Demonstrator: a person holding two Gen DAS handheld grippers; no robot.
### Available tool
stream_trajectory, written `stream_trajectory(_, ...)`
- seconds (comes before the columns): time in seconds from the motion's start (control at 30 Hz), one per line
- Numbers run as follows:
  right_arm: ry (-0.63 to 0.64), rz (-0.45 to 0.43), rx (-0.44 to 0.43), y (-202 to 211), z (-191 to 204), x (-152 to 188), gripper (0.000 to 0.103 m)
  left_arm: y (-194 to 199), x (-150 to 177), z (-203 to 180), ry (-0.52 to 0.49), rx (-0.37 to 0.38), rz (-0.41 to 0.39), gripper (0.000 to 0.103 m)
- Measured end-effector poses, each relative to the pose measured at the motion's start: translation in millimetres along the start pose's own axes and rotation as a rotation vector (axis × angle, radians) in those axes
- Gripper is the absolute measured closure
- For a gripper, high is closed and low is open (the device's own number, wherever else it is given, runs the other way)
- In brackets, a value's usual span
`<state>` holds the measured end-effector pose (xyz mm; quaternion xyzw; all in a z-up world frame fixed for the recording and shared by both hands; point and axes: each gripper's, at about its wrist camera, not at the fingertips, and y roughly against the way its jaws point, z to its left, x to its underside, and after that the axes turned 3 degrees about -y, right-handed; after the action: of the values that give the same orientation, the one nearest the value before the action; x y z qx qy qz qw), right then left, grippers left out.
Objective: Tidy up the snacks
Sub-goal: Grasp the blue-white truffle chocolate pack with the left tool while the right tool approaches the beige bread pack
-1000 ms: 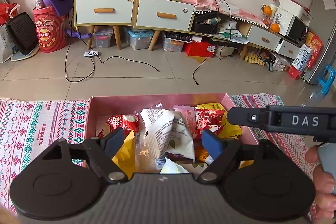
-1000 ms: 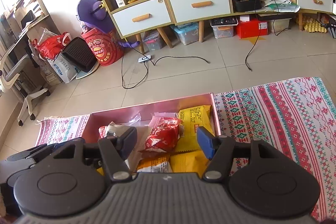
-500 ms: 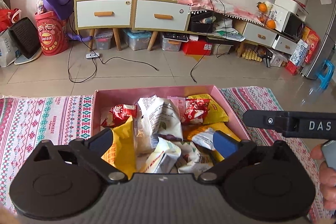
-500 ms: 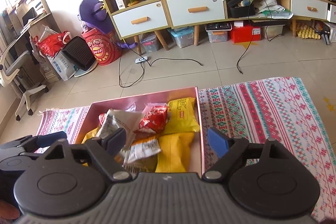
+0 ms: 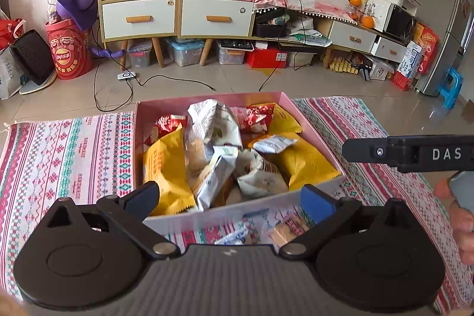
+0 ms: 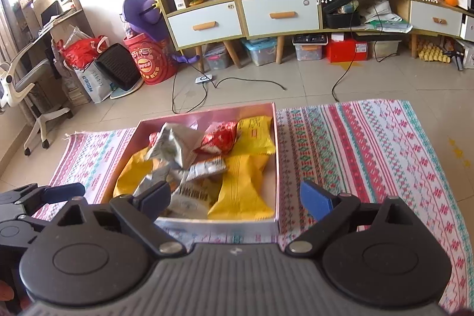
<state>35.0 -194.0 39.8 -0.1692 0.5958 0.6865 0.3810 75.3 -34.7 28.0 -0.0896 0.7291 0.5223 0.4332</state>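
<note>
A pink box sits on a striped cloth and holds several snack packets: yellow bags, white-grey packets and red packets. My left gripper is open and empty, above the box's near wall. My right gripper is open and empty, above the box's near right corner. The right gripper's finger shows at the right of the left wrist view. The left gripper's finger shows at the left of the right wrist view.
The striped cloth spreads to both sides of the box on a tiled floor. Small packets lie on the cloth in front of the box. Cabinets, storage bins and cables stand further back.
Both grippers have pulled back and up from over the snacks and opened wider. The whole box and its near wall now show in both views.
</note>
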Motion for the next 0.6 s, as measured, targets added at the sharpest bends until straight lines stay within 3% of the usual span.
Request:
stream_trajectory(0.33,0.032,0.016,-0.004,2.5,-1.4,27.7,0.008,21.2,32.7,13.1,0.073,0.008,-0.044,0.000)
stream_trajectory(0.6,0.081,0.054,-0.023,-9.7,-1.4,49.2,0.008,10.6,51.2,20.6,0.129,0.047,-0.040,0.000)
